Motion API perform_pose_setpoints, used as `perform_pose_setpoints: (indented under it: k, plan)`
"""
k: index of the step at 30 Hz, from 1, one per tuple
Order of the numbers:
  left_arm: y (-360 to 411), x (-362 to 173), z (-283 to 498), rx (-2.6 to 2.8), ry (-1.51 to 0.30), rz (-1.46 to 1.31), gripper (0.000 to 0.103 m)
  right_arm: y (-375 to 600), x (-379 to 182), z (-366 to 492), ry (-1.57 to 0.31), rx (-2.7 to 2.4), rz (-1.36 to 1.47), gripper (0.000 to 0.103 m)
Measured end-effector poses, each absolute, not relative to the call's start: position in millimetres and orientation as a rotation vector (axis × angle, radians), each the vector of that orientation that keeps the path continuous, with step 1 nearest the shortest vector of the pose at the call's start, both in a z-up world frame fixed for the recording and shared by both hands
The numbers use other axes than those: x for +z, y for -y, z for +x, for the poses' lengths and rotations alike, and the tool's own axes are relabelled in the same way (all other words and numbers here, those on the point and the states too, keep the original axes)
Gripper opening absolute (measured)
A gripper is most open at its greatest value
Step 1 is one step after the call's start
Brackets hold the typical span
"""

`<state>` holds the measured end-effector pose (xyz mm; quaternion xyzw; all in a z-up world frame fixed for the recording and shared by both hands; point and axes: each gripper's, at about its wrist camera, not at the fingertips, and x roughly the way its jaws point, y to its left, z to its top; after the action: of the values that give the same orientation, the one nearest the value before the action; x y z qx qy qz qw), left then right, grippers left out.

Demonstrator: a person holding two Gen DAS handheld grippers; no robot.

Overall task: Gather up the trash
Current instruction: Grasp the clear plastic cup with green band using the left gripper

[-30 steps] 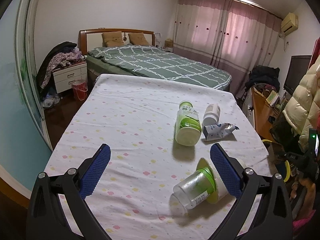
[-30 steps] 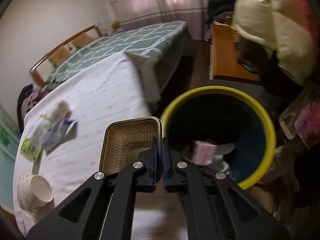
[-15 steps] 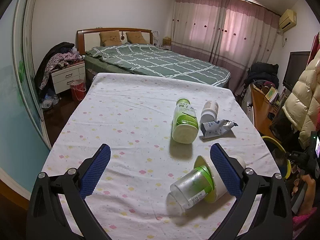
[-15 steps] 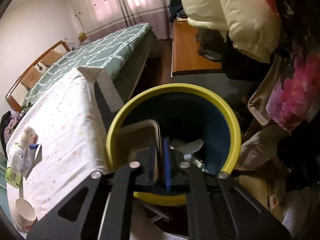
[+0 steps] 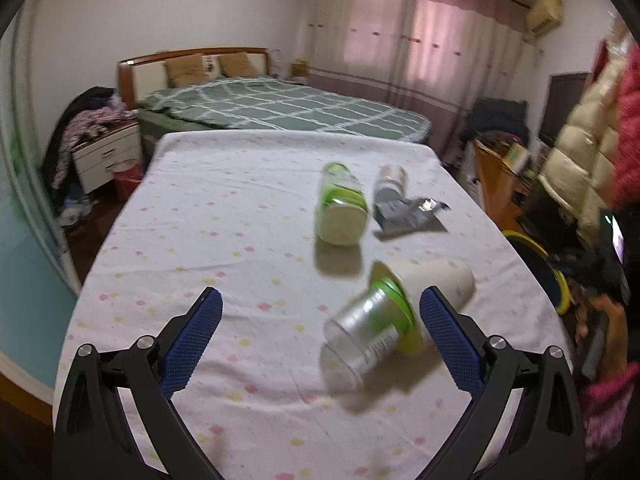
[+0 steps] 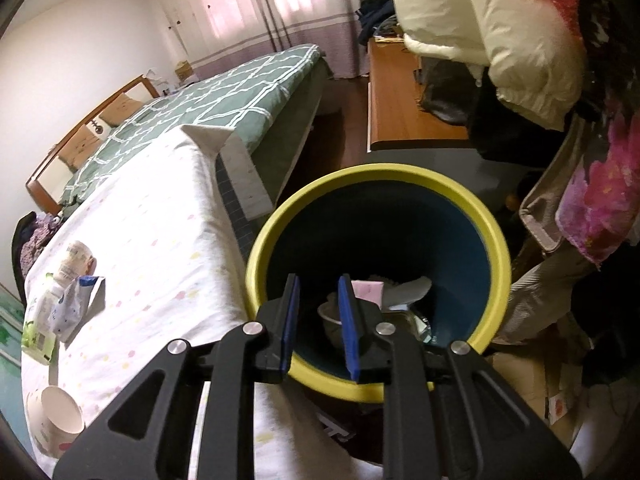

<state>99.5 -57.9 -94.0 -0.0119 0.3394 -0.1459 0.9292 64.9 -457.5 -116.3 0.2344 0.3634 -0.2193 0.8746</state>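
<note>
The left gripper (image 5: 318, 320) hovers wide open and empty over the table (image 5: 224, 216). A clear plastic cup (image 5: 370, 330), nested in a paper cup (image 5: 434, 284), lies between its fingers, nearer the right one, long axis slanting up-right. The right gripper (image 6: 318, 314), partly open and empty, points into the yellow-rimmed bin (image 6: 496, 240) beside the table.

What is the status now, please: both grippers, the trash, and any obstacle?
Right gripper open over yellow-rimmed bin, holding nothing. Left gripper open, above clear cup on table. No obstacle seen.
</note>
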Motion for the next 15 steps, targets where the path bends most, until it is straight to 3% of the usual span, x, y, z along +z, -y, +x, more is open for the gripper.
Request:
perform_pose_setpoints:
  k: [15]
  plan:
    - [86.7, -143.2, 115.5, -0.425, -0.810, 0.093, 0.081, 442.6, -110.9, 65.5, -0.752, -0.411, 0.489, 0.020]
